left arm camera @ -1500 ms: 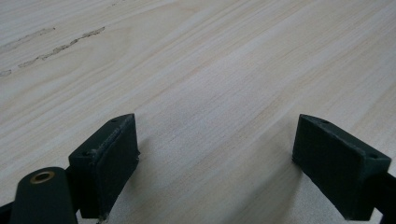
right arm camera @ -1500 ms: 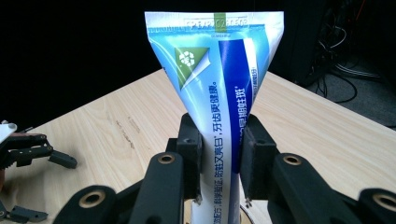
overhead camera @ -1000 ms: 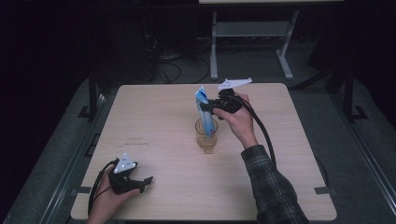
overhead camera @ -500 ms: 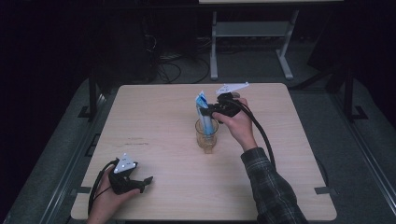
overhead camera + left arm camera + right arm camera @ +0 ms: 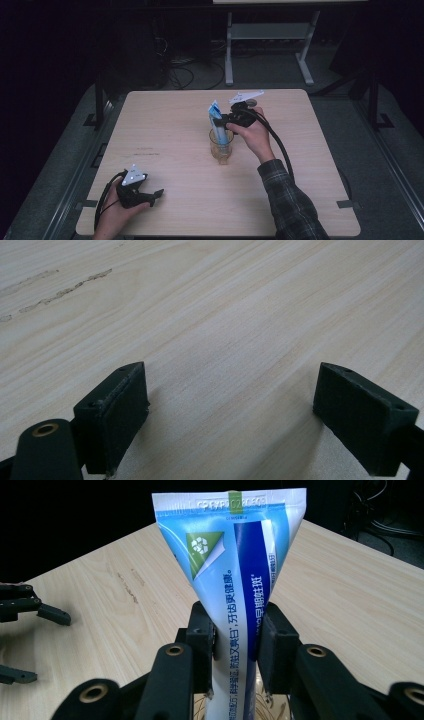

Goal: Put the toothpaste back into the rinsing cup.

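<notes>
Left gripper (image 5: 150,196): rests near the desk's (image 5: 165,125) front-left corner, jaws spread wide over bare wood, nothing between them.

Glass cup (image 5: 220,147): stands upright around the middle of the desk, slightly toward the right edge.

Toothpaste tube (image 5: 235,585): blue and white, upright with its lower end inside the glass cup and its flat crimped end pointing up; seen in the high view (image 5: 216,117) rising well above the rim.

Right gripper (image 5: 235,650): comes in from the right side of the tube, above the cup's rim, jaws narrow around the tube's middle. Its jaws have just been opening a little, with the tube between them; the pads look touching or barely clear of it, so I cannot tell if the grip holds.

Progress: the tube looks already seated in the cup; what seems left is letting go fully and drawing the gripper away.

Risk: the tube may lean against the rim once freed.
</notes>
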A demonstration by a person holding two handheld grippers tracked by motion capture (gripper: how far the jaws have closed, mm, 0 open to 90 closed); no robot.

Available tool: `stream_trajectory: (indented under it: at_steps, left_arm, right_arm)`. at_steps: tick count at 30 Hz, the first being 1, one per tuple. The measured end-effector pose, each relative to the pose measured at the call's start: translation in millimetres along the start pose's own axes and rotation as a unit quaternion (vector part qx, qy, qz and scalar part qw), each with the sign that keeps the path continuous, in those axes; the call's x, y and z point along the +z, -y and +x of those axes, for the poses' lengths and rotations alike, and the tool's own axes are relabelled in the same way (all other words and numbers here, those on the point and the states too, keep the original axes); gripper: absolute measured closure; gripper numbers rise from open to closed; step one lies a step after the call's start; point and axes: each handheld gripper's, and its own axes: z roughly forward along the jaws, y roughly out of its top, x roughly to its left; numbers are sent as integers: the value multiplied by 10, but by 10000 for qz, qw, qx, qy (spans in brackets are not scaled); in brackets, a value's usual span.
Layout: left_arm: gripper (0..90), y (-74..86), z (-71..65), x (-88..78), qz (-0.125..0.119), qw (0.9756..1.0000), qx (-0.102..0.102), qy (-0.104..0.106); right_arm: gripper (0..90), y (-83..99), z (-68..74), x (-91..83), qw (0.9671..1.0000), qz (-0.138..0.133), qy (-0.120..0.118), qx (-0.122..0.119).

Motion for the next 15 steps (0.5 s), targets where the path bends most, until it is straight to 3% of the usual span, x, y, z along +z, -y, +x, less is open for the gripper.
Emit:
stream_trajectory:
  at_steps: [15]
  left_arm:
    - [133, 0, 0, 0, -1, 10000, 0, 1]
  right_arm:
    - [503, -1, 1, -68, 9999, -8, 78, -87]
